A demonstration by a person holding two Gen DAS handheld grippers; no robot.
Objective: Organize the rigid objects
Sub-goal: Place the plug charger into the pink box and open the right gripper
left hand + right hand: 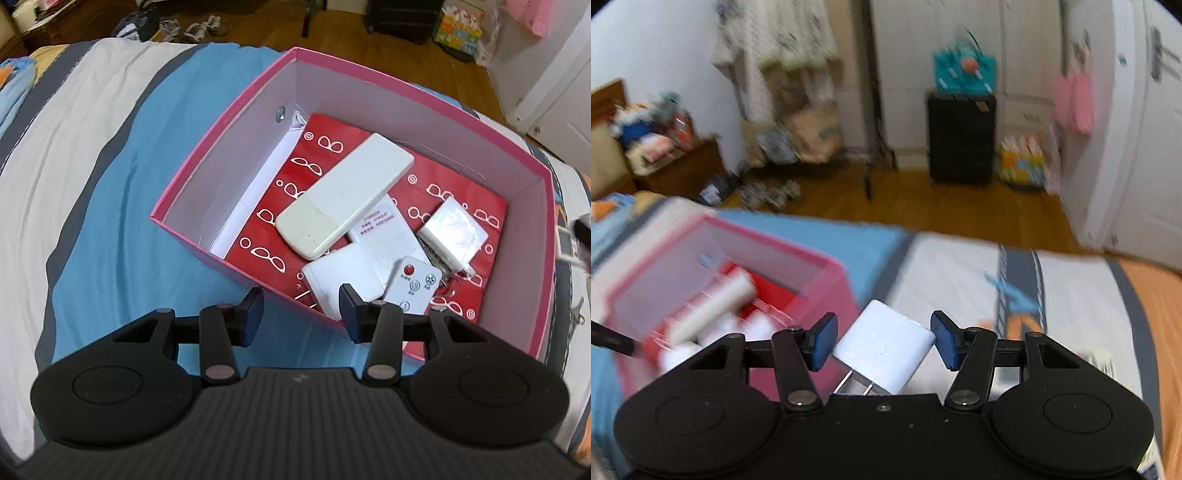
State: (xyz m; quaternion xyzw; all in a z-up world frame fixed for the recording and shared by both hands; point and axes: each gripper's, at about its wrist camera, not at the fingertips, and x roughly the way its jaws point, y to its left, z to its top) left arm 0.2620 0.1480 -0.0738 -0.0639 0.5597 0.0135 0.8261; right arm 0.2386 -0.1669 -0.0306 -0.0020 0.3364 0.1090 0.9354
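Observation:
A pink box [229, 122] with a red glasses-print liner stands on the bed. In it lie a long white remote [343, 192], a small remote with a red button [412, 282], a white adapter [343, 277], a flat labelled white box [384, 236] and a plastic-wrapped white item [452, 229]. My left gripper [303, 312] hovers open over the box's near wall, one pad outside and one above the adapter. My right gripper [884, 339] is shut on a white plug charger [886, 354], prongs toward the camera, raised above the bed just right of the blurred pink box [827, 280].
The bed sheet [110, 184] is striped blue, white and grey, with an orange part [1152, 314] at the right. Beyond the bed's far edge are wooden floor [942, 206], a black suitcase [960, 136], shoes [199, 26] and a white door [1126, 129].

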